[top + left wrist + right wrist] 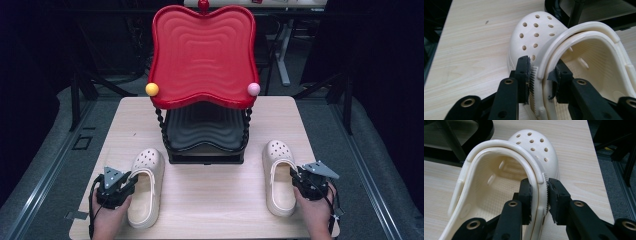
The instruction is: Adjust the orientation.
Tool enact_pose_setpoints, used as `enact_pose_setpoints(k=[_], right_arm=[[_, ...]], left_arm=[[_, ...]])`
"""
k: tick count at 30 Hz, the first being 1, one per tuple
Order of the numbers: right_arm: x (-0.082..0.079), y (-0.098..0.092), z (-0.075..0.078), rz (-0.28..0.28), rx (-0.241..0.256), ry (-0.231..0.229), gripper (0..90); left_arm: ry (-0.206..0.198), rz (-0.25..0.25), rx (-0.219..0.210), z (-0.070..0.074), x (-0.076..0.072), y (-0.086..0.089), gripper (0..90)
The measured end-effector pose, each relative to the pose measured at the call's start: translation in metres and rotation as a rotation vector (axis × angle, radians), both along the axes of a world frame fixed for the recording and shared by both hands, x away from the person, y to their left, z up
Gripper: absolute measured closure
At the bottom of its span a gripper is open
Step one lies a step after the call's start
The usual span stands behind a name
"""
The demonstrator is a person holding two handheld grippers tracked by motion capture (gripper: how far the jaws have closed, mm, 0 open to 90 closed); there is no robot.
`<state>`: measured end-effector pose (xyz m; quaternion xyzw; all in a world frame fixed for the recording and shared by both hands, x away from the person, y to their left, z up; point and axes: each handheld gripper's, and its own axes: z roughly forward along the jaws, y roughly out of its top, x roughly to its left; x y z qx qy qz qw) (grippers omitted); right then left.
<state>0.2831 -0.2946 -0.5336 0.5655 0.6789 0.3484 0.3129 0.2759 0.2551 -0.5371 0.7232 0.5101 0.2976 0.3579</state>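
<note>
Standing at the back of the table [210,200], the two-tier rack carries a red tray [202,55] on top and a black tray [205,127] below; we see nothing lying in either. Our left gripper [129,181] has its jaws closed down on the outer side wall of the left clog [147,187], one jaw inside the shoe and one outside. Our right gripper [295,175] pinches the right clog [278,180] the same way. Both clogs rest flat on the table, toes toward the rack.
</note>
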Motion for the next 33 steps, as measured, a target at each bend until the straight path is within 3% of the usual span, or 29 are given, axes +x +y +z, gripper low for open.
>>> enact_pose_setpoints(k=[4,14,33], right_arm=[[-0.006,0.006,0.002,0.011,-0.009,0.004,73.6],[-0.024,0.018,0.010,0.052,0.020,-0.001,74.6],[-0.053,0.040,0.054,0.088,0.042,-0.150,74.3]], left_arm=[[-0.011,0.009,0.012,0.001,0.000,0.000,73.4],[-0.011,0.012,-0.023,0.008,-0.002,0.004,75.4],[-0.078,-0.064,-0.093,0.045,-0.031,0.003,75.5]])
